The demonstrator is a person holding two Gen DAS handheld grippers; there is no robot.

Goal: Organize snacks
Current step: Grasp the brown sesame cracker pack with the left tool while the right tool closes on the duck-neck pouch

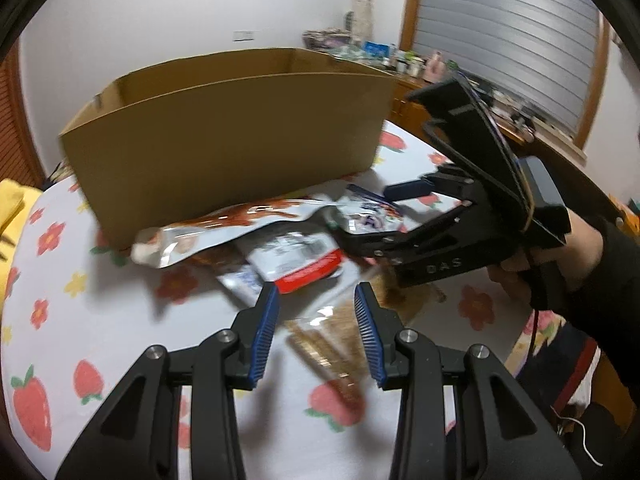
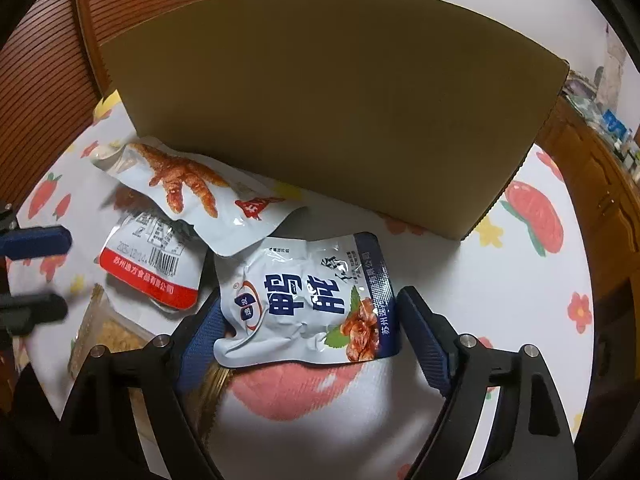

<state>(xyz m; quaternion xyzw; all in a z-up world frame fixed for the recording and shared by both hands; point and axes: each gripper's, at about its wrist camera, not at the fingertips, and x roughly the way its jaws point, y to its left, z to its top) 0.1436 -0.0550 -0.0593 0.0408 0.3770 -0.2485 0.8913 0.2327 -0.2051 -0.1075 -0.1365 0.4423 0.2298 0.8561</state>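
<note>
Right claw (image 2: 308, 316): standing wide, straddling the blue duck packet (image 2: 308, 300), pads not pressing.
Left claw (image 1: 316, 336): hanging narrow, holding nothing.
Box (image 2: 332, 120): sitting at twelve o'clock.

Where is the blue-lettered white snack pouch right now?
In the right wrist view the blue-lettered pouch lies on the tablecloth between the open right gripper fingers, just before the cardboard box.

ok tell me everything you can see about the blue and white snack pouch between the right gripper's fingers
The blue and white pouch is glossy, crinkled foil-like plastic with large blue characters, a dark blue edge strip and a picture of reddish-brown meat. It lies flat on the strawberry-print tablecloth, before the cardboard box. The chicken-foot pouch overlaps its upper left corner. The right gripper straddles it, open, pads not visibly pressing.
</note>
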